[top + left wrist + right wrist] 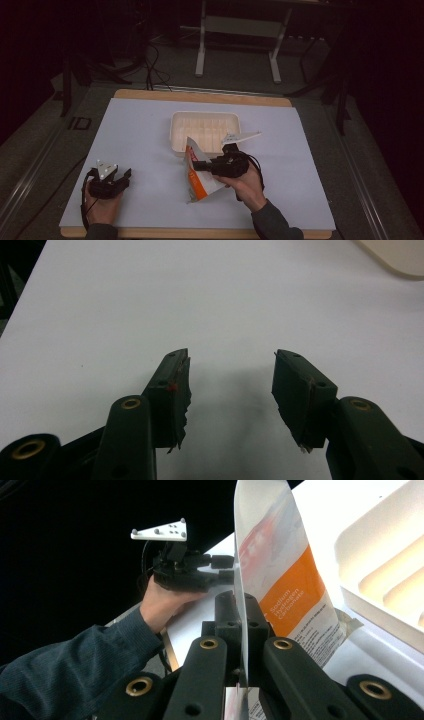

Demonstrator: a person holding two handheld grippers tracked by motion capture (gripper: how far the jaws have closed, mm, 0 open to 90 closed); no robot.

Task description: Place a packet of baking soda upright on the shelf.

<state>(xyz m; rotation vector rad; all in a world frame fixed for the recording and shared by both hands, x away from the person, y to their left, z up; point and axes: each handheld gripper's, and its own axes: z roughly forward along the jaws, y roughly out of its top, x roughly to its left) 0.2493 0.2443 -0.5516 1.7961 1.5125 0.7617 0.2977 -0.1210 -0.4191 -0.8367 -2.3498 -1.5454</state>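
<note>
A white and orange pouch (196, 176) stands tilted on the white table, just in front of the tray. My right gripper (198, 165) is shut on the pouch's edge from the right. In the right gripper view the pouch (280, 575) rises between the closed jaws of the right gripper (240, 611), its orange label facing right. My left gripper (121, 176) rests near the table's front left corner, held by a hand. In its own view the left gripper (231, 371) is open over bare table with nothing between its jaws.
A shallow cream tray (204, 131) with a ribbed floor sits at the middle of the white table (140, 135); its edge (380, 580) shows at right in the right gripper view. Beyond the table are a metal stand (240, 35) and floor cables.
</note>
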